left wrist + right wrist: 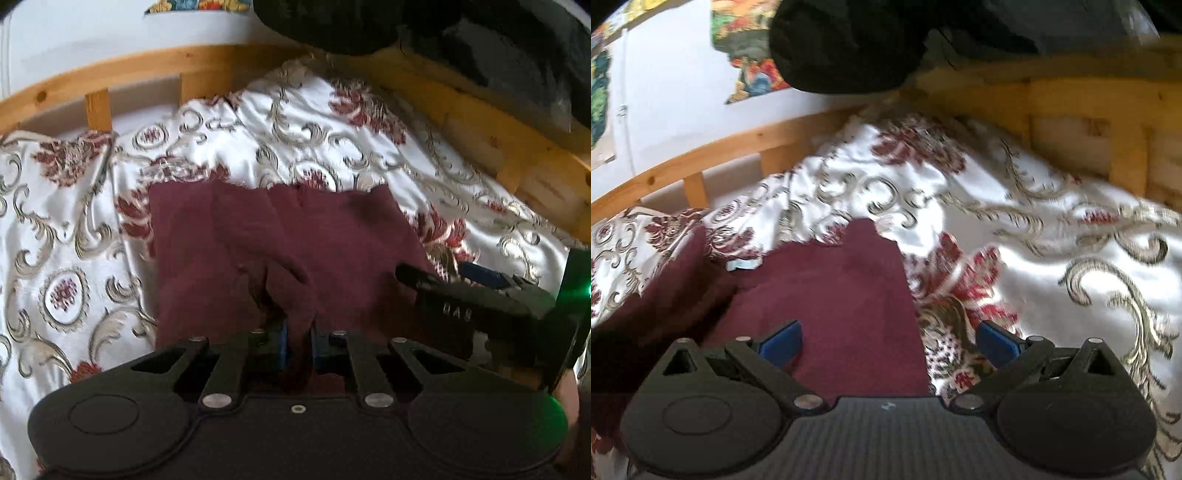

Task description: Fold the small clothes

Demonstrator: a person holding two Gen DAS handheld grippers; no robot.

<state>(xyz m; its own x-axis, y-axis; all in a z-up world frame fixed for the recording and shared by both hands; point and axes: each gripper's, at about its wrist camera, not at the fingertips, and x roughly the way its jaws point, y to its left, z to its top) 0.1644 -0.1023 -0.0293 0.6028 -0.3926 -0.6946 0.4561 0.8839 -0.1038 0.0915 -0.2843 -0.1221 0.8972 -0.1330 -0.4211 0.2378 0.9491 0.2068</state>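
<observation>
A dark maroon garment (273, 240) lies spread on the patterned bedspread (66, 229). My left gripper (298, 343) is shut on a bunched fold of the garment's near edge, the cloth pinched between its blue pads. My right gripper (888, 341) is open, its blue pads (781, 341) wide apart, hovering over the garment's right edge (842, 310). The right gripper also shows in the left wrist view (472, 299), at the garment's right side. A small pale label (744, 264) lies on the garment's far part.
A wooden bed frame (207, 62) runs along the back and right of the bed. A black bulky object (846, 44) hangs at the top. Colourful posters (746, 48) hang on the white wall.
</observation>
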